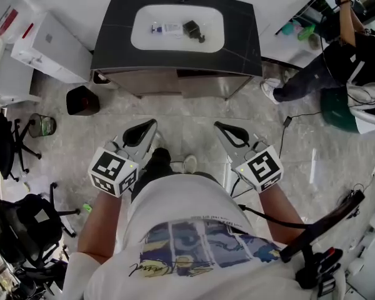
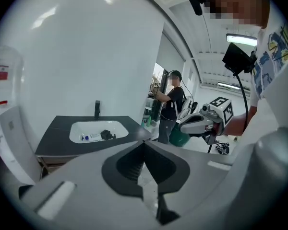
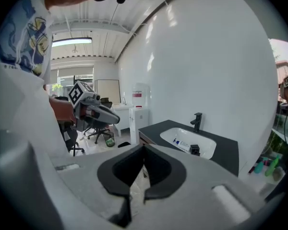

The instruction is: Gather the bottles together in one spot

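Left hand-held gripper (image 1: 152,124) and right hand-held gripper (image 1: 219,125) are shut and empty, well short of the sink (image 1: 213,21) holding a bottle (image 1: 167,28) and a black object (image 1: 193,29).

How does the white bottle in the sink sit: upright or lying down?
Lying down. In the head view the white bottle stretches flat along the floor of the sink, next to a dark object.

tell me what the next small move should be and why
Probably step up to the sink, opening one gripper on the way. Both the left gripper and right gripper are shut and empty, held well short of it, while a small white bottle and a dark item lie in its basin.
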`<state>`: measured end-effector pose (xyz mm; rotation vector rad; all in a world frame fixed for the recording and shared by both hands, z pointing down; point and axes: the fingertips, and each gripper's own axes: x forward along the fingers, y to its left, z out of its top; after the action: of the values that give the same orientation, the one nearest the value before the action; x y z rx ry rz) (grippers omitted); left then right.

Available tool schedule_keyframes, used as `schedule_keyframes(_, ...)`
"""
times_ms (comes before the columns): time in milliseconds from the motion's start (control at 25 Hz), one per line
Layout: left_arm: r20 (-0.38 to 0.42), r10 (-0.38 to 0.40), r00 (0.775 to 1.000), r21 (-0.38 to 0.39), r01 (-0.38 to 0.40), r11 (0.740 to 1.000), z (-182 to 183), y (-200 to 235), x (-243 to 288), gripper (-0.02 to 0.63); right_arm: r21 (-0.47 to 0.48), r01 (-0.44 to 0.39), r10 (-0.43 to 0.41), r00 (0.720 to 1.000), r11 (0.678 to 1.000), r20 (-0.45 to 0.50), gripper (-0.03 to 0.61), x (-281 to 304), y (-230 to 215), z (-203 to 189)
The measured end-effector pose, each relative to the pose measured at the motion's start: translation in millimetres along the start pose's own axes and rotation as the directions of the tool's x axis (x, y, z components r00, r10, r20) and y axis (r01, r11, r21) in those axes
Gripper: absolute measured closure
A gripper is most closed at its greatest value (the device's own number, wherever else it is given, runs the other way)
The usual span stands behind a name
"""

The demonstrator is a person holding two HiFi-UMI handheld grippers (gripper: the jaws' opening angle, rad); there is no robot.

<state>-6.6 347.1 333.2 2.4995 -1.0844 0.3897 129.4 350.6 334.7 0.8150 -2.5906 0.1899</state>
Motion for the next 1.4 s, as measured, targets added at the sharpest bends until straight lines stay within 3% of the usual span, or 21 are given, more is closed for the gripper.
schedule_keyframes(400, -0.005, -0.046, 0.999, 0.007, 0.046, 0.999, 13.7, 57.6, 6.0, 0.613, 0.038, 0.043, -0.044, 0.999, 0.998, 0.015, 0.534, 56.8, -13.1, 25.3)
schedule_keyframes(920, -0.007, -0.164, 0.986, 0.041, 0.164, 0.986, 26.4, 124.0, -2.6, 0.598, -0.010, 0.078, -0.078, 0.996, 0.997, -0.047, 0.534, 140.4, -16.1, 55.3)
schedule_keyframes(1400, 0.028, -0.144, 0.989, 0.005, 0.144, 0.990, 43.0, 163.9, 11.2, 0.591, -0.106, -0.020, 0.010, 0.995, 0.994, -0.096, 0.520, 198.7, -43.9, 76.9)
